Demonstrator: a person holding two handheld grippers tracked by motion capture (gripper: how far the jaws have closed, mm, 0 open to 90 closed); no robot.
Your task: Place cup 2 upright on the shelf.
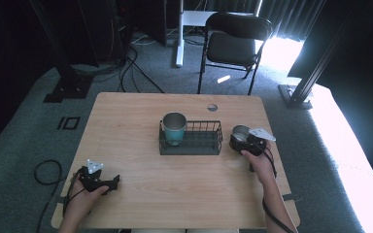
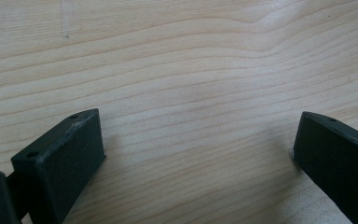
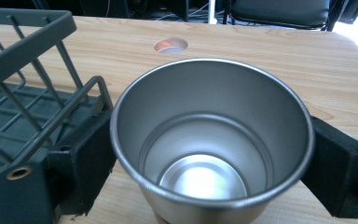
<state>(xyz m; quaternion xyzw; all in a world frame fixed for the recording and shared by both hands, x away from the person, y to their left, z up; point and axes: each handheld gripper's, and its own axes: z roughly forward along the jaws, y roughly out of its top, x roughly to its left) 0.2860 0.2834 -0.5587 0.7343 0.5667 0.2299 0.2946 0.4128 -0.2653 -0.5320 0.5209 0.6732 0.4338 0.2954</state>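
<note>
From the high view, the right gripper (image 1: 243,140) pinches a steel cup (image 1: 240,131) just right of the wire basket (image 1: 212,150), which already holds a teal cup (image 1: 174,128). Lift it straight and keep it level over the rim.

In the left gripper view, the jaws are spread over bare worktop (image 2: 177,70).

In the right gripper view, the steel cup (image 3: 212,140) is shiny, empty and upright between the jaws.

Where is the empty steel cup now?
The shiny steel cup stands between the right gripper jaws, right of the dark wire basket.
</note>
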